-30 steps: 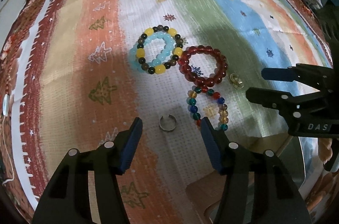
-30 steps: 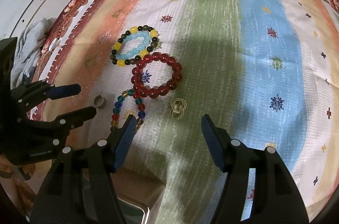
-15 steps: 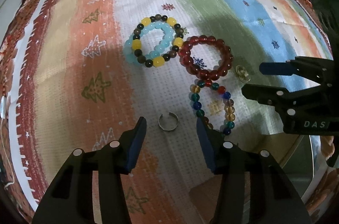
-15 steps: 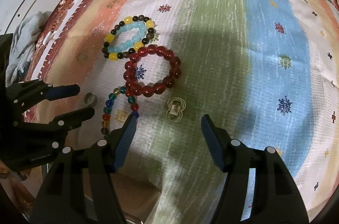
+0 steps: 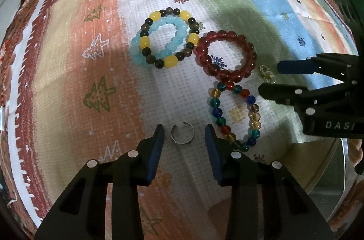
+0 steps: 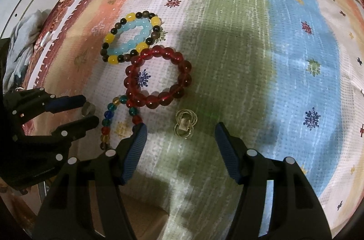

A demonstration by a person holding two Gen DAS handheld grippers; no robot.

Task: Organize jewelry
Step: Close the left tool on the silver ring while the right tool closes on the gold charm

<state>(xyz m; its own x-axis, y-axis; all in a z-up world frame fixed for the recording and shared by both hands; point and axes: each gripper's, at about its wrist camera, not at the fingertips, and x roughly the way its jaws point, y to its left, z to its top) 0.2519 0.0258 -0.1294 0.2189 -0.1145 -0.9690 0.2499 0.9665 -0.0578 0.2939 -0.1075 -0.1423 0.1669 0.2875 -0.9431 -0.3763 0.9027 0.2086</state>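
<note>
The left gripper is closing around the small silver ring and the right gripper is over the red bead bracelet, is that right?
Not quite. The right gripper is over the small gold wire piece, not the red bead bracelet, as the right wrist view shows. The left gripper does bracket the silver ring.

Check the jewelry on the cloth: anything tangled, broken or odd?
Nothing looks broken. The bracelets overlap: the yellow-and-dark one lies on the pale blue one, and the red one overlaps the multicolour strand. The silver ring has an open gap.
</note>
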